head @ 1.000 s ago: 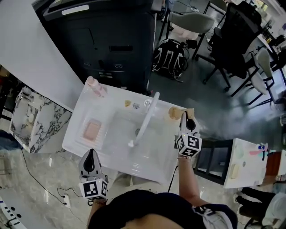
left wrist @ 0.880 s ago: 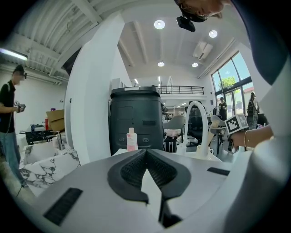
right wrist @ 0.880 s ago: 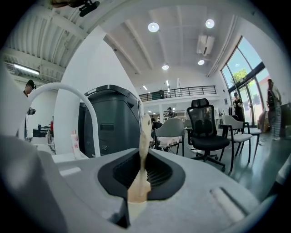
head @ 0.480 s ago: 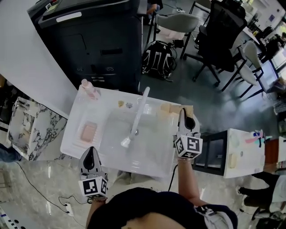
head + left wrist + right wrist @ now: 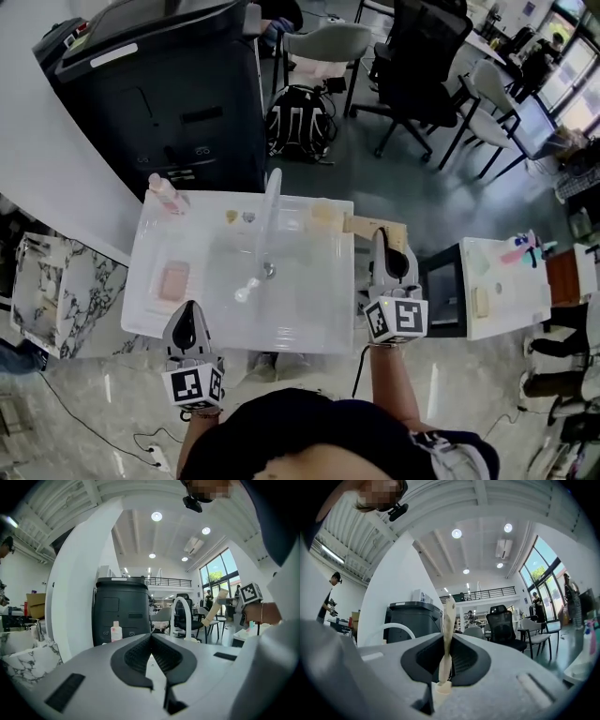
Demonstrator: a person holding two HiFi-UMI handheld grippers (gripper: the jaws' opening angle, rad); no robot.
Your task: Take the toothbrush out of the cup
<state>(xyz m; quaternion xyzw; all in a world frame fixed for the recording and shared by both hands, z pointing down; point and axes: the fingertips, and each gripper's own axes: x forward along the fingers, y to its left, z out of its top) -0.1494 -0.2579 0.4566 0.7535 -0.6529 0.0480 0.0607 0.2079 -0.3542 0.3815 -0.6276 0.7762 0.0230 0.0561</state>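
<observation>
My right gripper [image 5: 380,240] is shut on a beige toothbrush [image 5: 447,641], which stands upright between its pads in the right gripper view. In the head view the toothbrush [image 5: 362,225] is held over the right end of the white sink counter [image 5: 309,323], to the right of the pale cup [image 5: 323,214] and clear of it. The left gripper view shows the same toothbrush [image 5: 213,609] raised in the air at the right. My left gripper [image 5: 187,324] hovers at the counter's front left edge, its jaws [image 5: 151,637] shut with nothing between them.
A white arched faucet [image 5: 269,211] reaches over the basin. A pink bottle [image 5: 164,193] stands at the back left corner and a pink soap [image 5: 174,279] lies on the left. A black cabinet [image 5: 178,103] stands behind the counter; office chairs [image 5: 422,56] are farther back.
My right gripper has risen with the toothbrush in it, up and away from the cup. The left gripper has lifted slightly. The head view has shifted, so the counter sits further left.
</observation>
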